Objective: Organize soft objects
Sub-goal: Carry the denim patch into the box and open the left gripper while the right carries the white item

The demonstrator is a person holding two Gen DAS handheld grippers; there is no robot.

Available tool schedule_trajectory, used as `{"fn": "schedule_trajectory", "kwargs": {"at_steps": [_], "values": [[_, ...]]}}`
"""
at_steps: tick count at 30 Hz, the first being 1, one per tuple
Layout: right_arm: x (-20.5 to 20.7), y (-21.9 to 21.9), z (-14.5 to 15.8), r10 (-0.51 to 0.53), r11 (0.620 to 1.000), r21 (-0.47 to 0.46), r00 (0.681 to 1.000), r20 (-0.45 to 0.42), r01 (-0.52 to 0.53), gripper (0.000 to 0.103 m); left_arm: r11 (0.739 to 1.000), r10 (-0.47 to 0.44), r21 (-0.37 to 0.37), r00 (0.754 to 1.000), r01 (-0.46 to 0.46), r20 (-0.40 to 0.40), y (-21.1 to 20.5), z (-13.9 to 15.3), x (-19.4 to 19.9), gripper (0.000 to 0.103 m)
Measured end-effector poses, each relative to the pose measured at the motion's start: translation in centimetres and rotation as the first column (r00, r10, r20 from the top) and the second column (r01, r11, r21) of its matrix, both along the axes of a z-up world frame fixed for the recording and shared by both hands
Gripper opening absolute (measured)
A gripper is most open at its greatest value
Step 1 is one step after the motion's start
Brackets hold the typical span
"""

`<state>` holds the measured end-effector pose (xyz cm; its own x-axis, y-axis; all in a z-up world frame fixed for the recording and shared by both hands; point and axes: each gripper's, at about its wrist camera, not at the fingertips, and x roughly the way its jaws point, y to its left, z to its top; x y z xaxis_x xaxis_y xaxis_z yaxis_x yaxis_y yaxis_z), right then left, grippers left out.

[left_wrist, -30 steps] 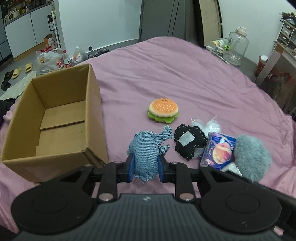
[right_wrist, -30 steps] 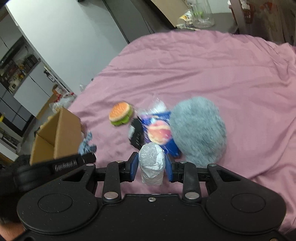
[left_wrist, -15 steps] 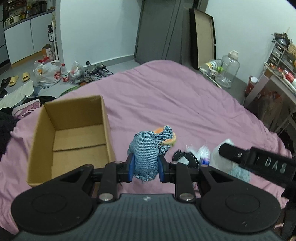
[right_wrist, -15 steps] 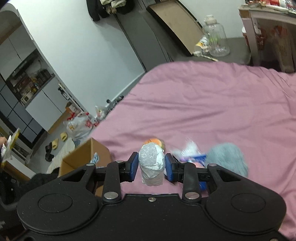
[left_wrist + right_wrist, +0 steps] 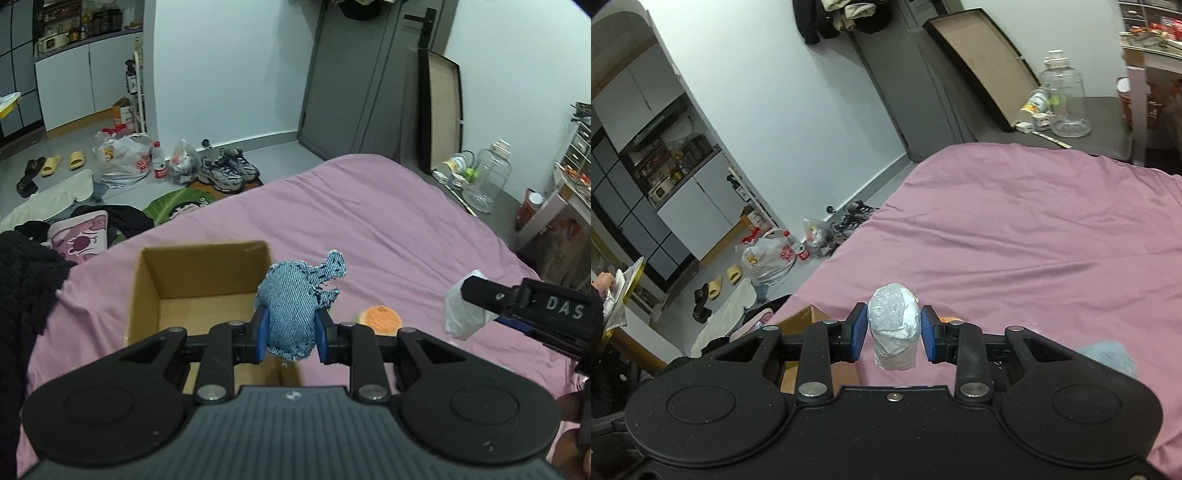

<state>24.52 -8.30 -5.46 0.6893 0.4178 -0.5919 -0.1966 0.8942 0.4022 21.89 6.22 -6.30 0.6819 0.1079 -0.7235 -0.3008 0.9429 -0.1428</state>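
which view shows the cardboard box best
The left wrist view: the cardboard box shows its open top and inner walls just behind the denim toy. The right wrist view catches only a corner behind the gripper body.

Both wrist views look forward, high over the shared pink bed (image 5: 388,221).

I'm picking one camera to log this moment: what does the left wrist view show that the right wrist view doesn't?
Left wrist view only: the denim toy clamped in the left gripper, the cardboard box's open inside, most of the burger plush.

Right wrist view only: a grey fluffy toy, and a person's hand far left.

Both: the white wrapped bundle in the right gripper, the pink bedspread.
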Motion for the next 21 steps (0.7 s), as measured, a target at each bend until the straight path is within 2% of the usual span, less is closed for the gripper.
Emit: {"fn": "schedule_trajectory", "kwargs": {"at_steps": [9, 21], "values": [[1.2, 3.9, 0.3, 0.064, 0.998, -0.005, 0.998, 0.010, -0.063, 0.031, 0.998, 0.054, 0.010, 0.998, -0.054, -0.028, 4.5, -1.0, 0.9, 0.025], [2.0, 8.2, -1.2, 0.160, 0.987, -0.019, 0.987, -0.017, -0.160, 0.031, 0.994, 0.107, -0.022, 0.990, -0.109, -0.093, 8.5, -4.4, 2.3, 0.025]]}}
